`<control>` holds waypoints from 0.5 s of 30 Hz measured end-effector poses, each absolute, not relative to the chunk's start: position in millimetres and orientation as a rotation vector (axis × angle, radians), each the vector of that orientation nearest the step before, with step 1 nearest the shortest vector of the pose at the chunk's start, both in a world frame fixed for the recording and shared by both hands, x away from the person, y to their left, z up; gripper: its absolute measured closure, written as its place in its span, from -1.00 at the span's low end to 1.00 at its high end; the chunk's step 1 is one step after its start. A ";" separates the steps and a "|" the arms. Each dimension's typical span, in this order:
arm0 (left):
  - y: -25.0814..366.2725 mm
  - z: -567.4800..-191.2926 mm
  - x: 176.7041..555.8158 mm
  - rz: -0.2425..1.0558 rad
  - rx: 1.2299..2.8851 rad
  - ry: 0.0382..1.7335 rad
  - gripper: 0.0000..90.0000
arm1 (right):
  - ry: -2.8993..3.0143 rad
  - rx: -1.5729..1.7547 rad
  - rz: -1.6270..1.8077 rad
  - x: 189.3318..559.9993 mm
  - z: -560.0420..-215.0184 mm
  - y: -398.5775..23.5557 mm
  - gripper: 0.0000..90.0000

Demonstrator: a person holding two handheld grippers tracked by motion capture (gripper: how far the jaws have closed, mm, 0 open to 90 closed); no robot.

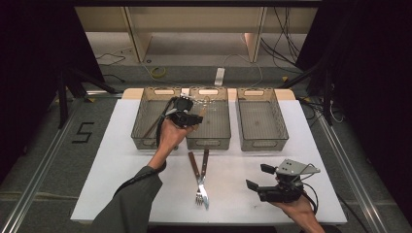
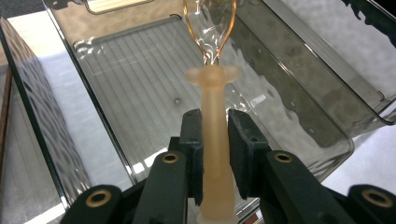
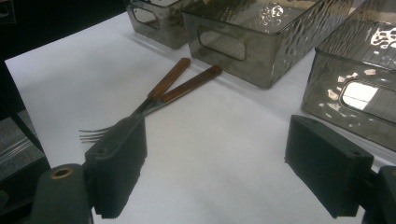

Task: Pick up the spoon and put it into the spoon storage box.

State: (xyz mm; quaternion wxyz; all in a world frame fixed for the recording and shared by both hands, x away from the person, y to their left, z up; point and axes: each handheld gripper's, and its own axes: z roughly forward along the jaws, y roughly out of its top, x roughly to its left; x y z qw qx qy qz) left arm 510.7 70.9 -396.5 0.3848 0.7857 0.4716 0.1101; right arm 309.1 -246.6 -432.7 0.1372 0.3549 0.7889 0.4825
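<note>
Overhead light on a white-topped bench, darkness on both sides.

From the high view, the white surface is evenly and brightly lit while the surroundings to left and right fall to near black; soft, short shadows sit under the three smoky transparent plastic bins. In the left gripper view, white glare streaks the ribbed floor and walls of a bin, and the translucent amber plastic spoon is soft and slightly blurred at close range. In the right gripper view, bright patches glint off the dimpled bin walls; the near black jaws of the hand-held gripper are dim and slightly soft.
</note>
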 end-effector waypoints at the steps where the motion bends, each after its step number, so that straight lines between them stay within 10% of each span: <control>1: 71.1 -397.3 510.6 0.275 1.993 1.203 0.68 | 2.282 1.026 1.398 309.2 -432.7 -246.5 -0.53; 15: 69.3 -403.8 511.5 0.209 1.974 1.231 0.52 | 2.290 1.024 1.394 308.8 -432.8 -246.2 -0.52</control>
